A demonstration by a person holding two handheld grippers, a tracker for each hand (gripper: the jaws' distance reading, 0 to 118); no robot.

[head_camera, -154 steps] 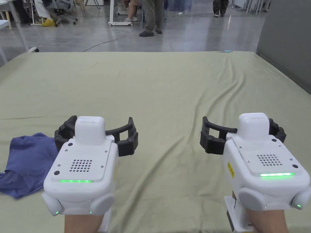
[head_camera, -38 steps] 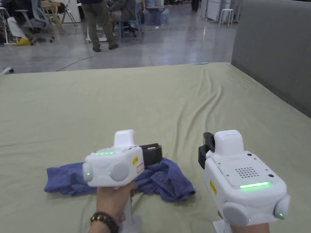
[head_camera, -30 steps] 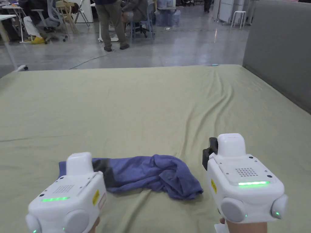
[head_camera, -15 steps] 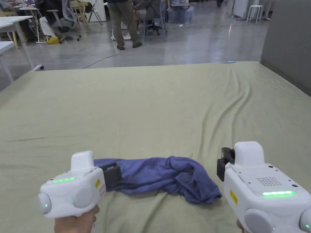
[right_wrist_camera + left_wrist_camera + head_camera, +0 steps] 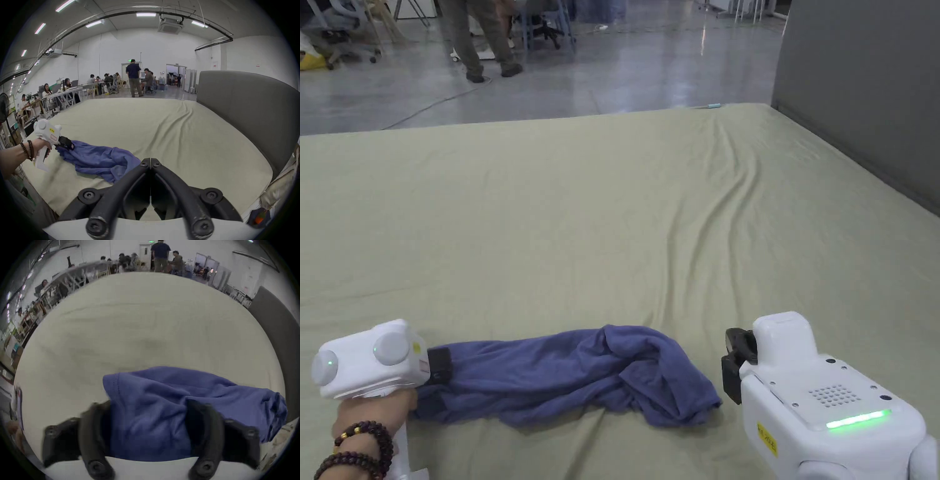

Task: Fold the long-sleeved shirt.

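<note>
Blue shirt (image 5: 569, 375) bunched on green bed (image 5: 612, 206), left gripper (image 5: 149, 421) clamped on its left end, right gripper (image 5: 150, 164) closed, empty, beside its right end.

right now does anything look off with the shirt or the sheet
The shirt isn't flat: it lies bunched in a long roll, with the left gripper at its left end. The sheet has creases running away on the right. No damage or spills visible.
</note>
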